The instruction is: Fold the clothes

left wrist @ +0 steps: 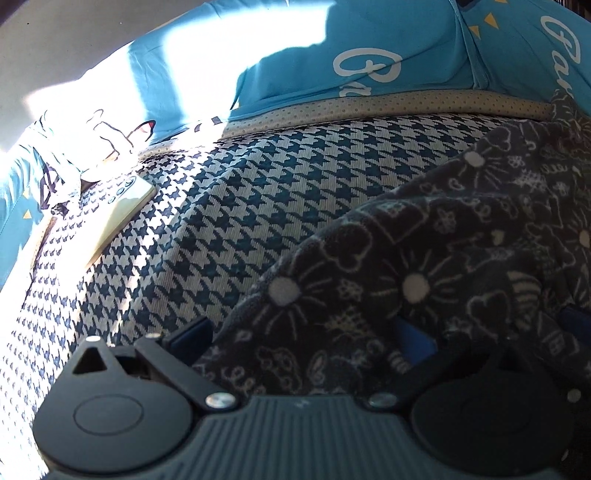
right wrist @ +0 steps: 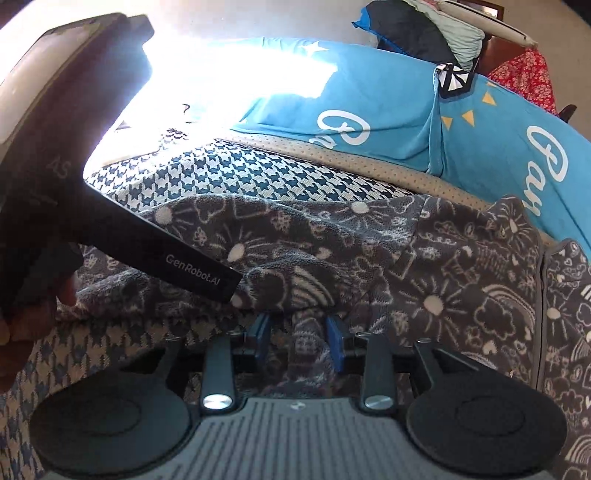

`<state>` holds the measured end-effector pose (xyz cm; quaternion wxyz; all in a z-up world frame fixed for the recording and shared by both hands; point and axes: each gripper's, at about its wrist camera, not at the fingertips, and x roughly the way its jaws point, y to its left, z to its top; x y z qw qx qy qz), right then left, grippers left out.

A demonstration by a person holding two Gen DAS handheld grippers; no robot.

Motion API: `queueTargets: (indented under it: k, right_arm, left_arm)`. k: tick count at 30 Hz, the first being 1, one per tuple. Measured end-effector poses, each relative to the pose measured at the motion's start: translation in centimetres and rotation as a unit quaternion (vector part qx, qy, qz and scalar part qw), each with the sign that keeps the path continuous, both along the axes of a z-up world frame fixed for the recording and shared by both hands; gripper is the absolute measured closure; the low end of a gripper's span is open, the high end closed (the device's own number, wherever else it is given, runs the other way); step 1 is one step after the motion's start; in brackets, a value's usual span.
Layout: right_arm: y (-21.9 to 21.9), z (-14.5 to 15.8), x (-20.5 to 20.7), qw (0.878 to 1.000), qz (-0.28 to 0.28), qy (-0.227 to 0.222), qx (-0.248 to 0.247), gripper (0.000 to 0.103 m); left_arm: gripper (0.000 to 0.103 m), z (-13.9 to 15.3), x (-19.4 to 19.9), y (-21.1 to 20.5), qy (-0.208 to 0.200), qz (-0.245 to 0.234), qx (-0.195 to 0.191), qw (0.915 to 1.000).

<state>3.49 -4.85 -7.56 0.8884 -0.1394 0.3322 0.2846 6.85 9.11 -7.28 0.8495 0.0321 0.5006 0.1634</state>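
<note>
Left wrist view
Garment: a dark grey fleece garment (left wrist: 424, 266) printed with white cat faces, clouds and hearts; it lies rumpled on the right of a houndstooth mat (left wrist: 229, 192) on the bed.
Left hand-held gripper (left wrist: 317, 332): jaws stand wide; one blue finger shows bare at the left, and the fleece edge is draped over the gap and the other finger, so a grip cannot be told.
Only here: a pale phone (left wrist: 125, 210) lying flat on the mat at the left, in strong sunlight.
Background: blue bedding (left wrist: 388, 48) with white script lettering.

Right wrist view
Garment: the same fleece spreads across the middle and right, with a stitched seam at the far right.
Right hand-held gripper (right wrist: 298, 334): narrow, its blue fingers pinching a fold of the fleece.
Only here: the left hand-held gripper's black body, marked GenRobot.AI, held by a hand (right wrist: 22, 317) at the left edge, and piled clothes (right wrist: 443, 29) beyond the bedding.
</note>
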Motion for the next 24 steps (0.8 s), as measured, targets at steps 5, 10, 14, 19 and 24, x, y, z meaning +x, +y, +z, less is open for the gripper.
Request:
queueTargets:
  k: [5, 10, 14, 19, 24]
  right_arm:
    - [-3.6, 1.1, 0.2, 0.998, -0.047, 0.012, 0.03, 0.07]
    - [-7.4, 2.2, 0.5, 0.993, -0.098, 0.022, 0.06, 0.07]
    - [-10.8, 3.2, 0.9, 0.986, -0.145, 0.029, 0.08, 0.07]
    - [-16.1, 4.6, 1.2, 0.975, -0.205, 0.016, 0.084, 0.069]
    - [-22.3, 5.0, 1.6, 0.96, -0.268, 0.003, 0.086, 0.069]
  left_arm:
    - [0.0, 1.5, -0.8, -0.4, 0.016, 0.029, -0.065, 0.9973]
    - [0.0, 3.3, -1.9, -3.8, -0.009, 0.001, -0.121, 0.9927]
    - [0.0, 4.6, -2.0, -7.8, -0.028, -0.04, -0.135, 0.9896]
    - [0.0, 5.0, -2.2, -12.0, -0.039, -0.08, -0.137, 0.9866]
    - [0.0, 3.9, -2.3, -15.4, -0.028, -0.12, -0.11, 0.9862]
